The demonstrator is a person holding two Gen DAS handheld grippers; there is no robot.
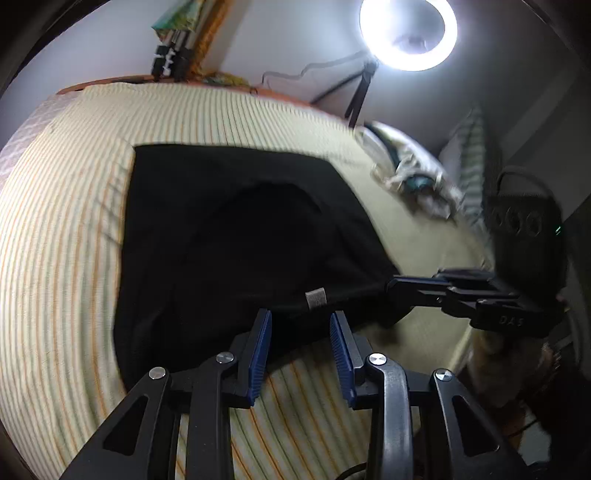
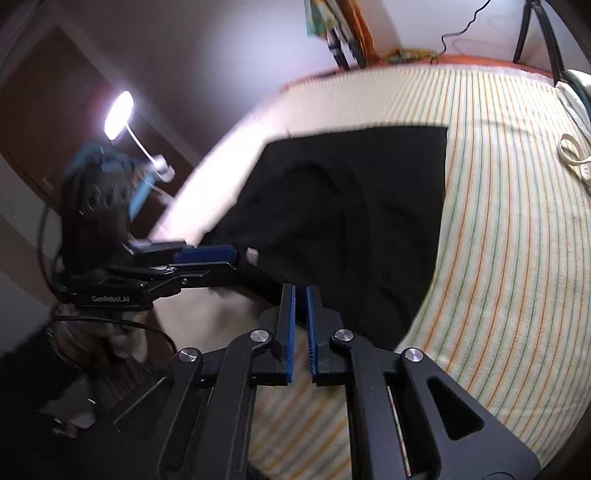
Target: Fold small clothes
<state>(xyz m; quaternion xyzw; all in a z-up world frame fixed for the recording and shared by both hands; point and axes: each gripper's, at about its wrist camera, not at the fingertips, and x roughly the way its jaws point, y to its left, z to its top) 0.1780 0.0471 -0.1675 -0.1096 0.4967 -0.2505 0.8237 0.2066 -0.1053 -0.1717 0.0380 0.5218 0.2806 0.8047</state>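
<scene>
A black garment (image 1: 236, 236) lies spread on a striped bed sheet (image 1: 62, 229), with a small grey tag (image 1: 316, 298) on its near edge. My left gripper (image 1: 301, 317) is open, its blue pads just at the near edge beside the tag. My right gripper (image 2: 301, 291) is shut on the garment's (image 2: 351, 221) near edge and lifts it slightly. The right gripper also shows in the left wrist view (image 1: 395, 288), pinching the garment's right corner. The left gripper shows in the right wrist view (image 2: 229, 258) next to the tag (image 2: 252, 254).
A ring light (image 1: 408, 33) on a tripod stands behind the bed. A pile of crumpled clothes (image 1: 413, 177) lies at the bed's right side. A small lamp (image 2: 119, 114) glows at the left. A white cord (image 2: 574, 155) lies on the sheet (image 2: 517, 221).
</scene>
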